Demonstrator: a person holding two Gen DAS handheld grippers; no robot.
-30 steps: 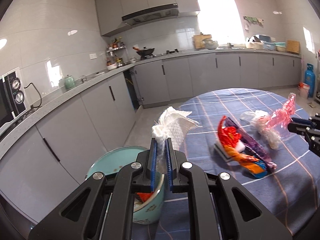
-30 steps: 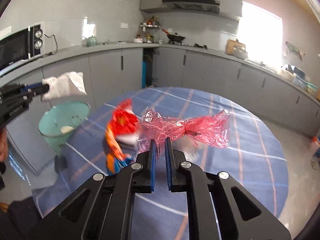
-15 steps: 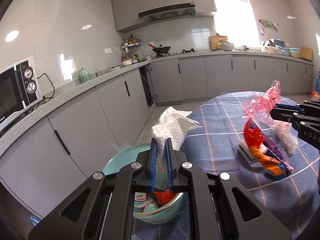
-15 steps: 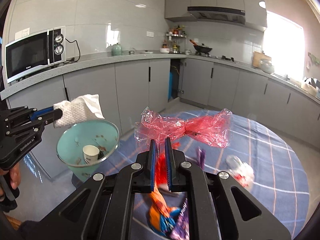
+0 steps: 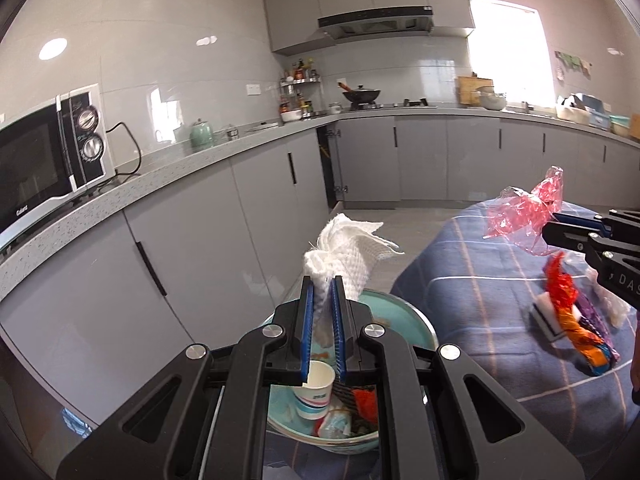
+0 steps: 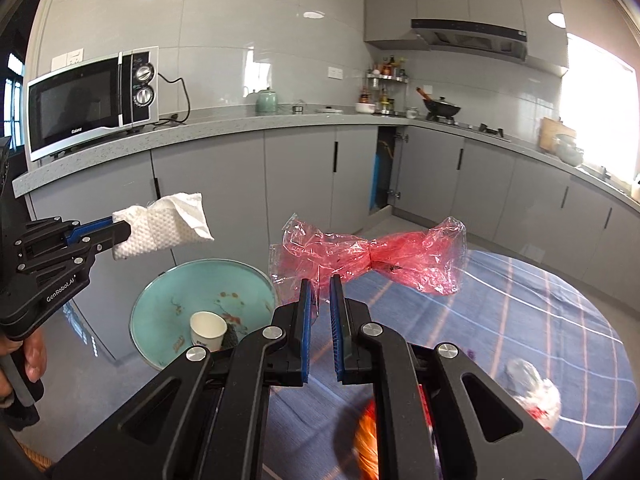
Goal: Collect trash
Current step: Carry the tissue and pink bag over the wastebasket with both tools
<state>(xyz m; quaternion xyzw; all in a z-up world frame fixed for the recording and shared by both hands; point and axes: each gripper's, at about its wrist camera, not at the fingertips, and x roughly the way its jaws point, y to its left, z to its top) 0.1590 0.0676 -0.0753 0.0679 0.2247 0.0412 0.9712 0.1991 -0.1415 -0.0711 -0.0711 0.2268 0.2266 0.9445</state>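
Left wrist view: both grippers carry trash above the bin.
The left gripper (image 5: 320, 280) pinches a white paper towel (image 5: 344, 256) over the teal bin (image 6: 200, 300); the right gripper (image 6: 319, 280), jaws narrow, clamps a pink plastic wrapper (image 6: 372, 256) beside the table (image 6: 520, 320).

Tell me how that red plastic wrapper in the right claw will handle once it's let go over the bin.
The red plastic wrapper looks thin and crinkled, so probably very light and floppy. Pinched at one edge by the right claw, it fans sideways, so it may drift past the teal bin.
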